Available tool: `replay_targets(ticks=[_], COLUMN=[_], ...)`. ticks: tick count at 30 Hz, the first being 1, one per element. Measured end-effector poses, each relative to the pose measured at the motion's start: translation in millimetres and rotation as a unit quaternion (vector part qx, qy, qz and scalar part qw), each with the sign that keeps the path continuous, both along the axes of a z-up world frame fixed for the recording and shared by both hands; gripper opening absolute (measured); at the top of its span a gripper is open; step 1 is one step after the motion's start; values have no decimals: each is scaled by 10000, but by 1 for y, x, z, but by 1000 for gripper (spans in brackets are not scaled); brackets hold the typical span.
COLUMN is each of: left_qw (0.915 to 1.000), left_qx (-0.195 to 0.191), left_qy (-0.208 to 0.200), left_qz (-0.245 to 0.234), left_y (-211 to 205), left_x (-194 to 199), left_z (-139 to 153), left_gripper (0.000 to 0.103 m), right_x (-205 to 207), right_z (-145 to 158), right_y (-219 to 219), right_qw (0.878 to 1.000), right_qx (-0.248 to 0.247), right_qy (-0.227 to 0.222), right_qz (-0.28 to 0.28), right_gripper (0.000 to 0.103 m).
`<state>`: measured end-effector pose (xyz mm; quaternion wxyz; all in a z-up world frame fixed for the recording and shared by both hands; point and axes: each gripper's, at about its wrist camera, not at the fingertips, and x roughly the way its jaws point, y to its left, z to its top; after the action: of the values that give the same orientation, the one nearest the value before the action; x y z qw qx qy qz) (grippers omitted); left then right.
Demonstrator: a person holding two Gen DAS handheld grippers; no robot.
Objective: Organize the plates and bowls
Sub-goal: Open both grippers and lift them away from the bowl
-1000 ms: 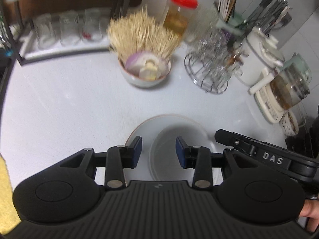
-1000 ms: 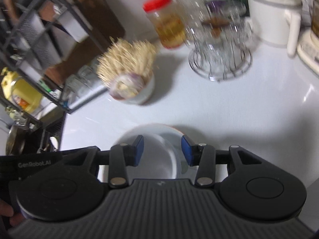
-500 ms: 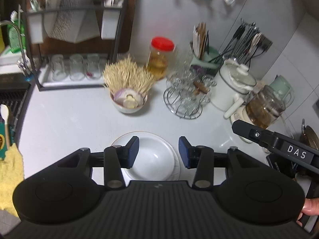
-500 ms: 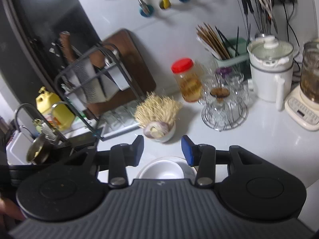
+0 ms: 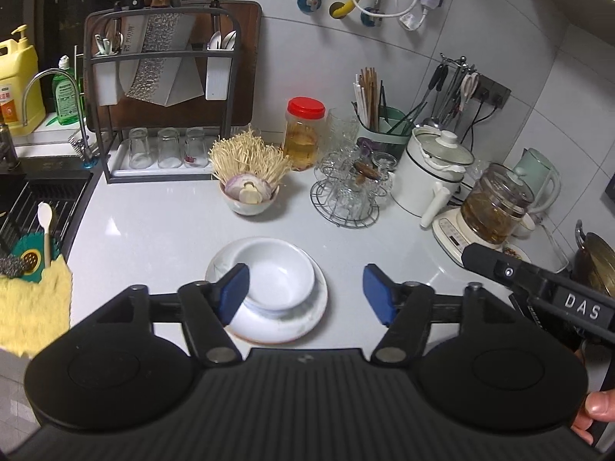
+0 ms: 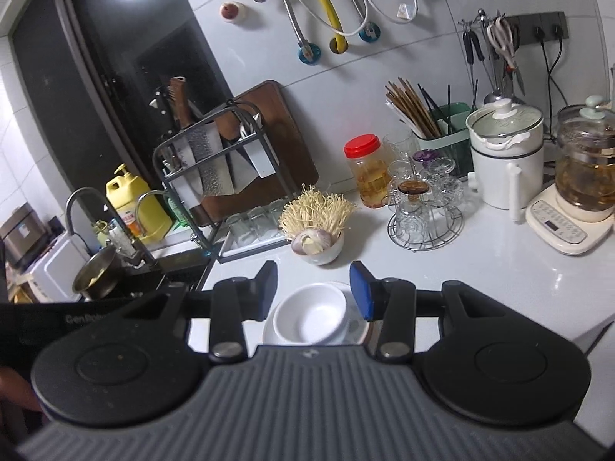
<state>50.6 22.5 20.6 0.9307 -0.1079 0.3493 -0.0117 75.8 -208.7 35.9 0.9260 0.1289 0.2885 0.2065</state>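
Note:
A white bowl (image 5: 275, 272) sits inside a white plate (image 5: 303, 319) on the white counter, low in both views. It also shows in the right wrist view as the bowl (image 6: 311, 315) on the plate (image 6: 355, 330). My left gripper (image 5: 303, 296) is open and empty, raised above and in front of the stack. My right gripper (image 6: 313, 290) is open and empty, held higher above the stack. The right gripper's body shows at the right edge of the left wrist view (image 5: 538, 284).
A bowl of enoki mushrooms and onion (image 5: 249, 188) stands behind the stack. A wire glass rack (image 5: 348, 192), a red-lidded jar (image 5: 303, 134), a white pot (image 5: 430, 169) and a kettle (image 5: 488, 207) stand at the back right. A knife rack (image 5: 161, 88) and the sink (image 5: 34, 207) are on the left.
Both grippers have pulled up and back from the bowl and plate, which now look smaller and lower. The left jaws have opened wider. The bowl stays on the plate.

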Motion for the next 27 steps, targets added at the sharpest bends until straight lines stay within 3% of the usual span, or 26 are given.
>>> replay_targets(ticks=[13,16,18,24,25,26,27], left_qw=[9994,9992,9992,9980,9979,9979,9979], left_qx=[325,362,355,506,513,510,504], left_qy=[-75,-14,19,65,76,90,103], left_qz=[129,177,204,380,395,395,389], left_y=[-36,-39,-38,-39,-38,-38,-37], left_x=[-67,-74,-77,-82,-82,-83,-83], left_z=[-1,-4,-6,-8,-8,-8,-8], left_gripper=[94,96,96,96,96,96,96], right_x=[-64,-70,-75,-79,-79,-79,-79], right_z=[-6,-8,-9,-13,-14,-14,-15], right_y=[-22,-23,-24,-28,-27,-28,-28], right_qw=[9990,9984,9977,9966,9961,9959,9962], right_qx=[-371,-492,-581,-736,-797,-815,-786], right_qy=[-233,-275,-339,-341,-341,-329,-324], right_qz=[87,69,27,-143,-175,-196,-211], right_gripper=[47,65,84,88,91,103,103])
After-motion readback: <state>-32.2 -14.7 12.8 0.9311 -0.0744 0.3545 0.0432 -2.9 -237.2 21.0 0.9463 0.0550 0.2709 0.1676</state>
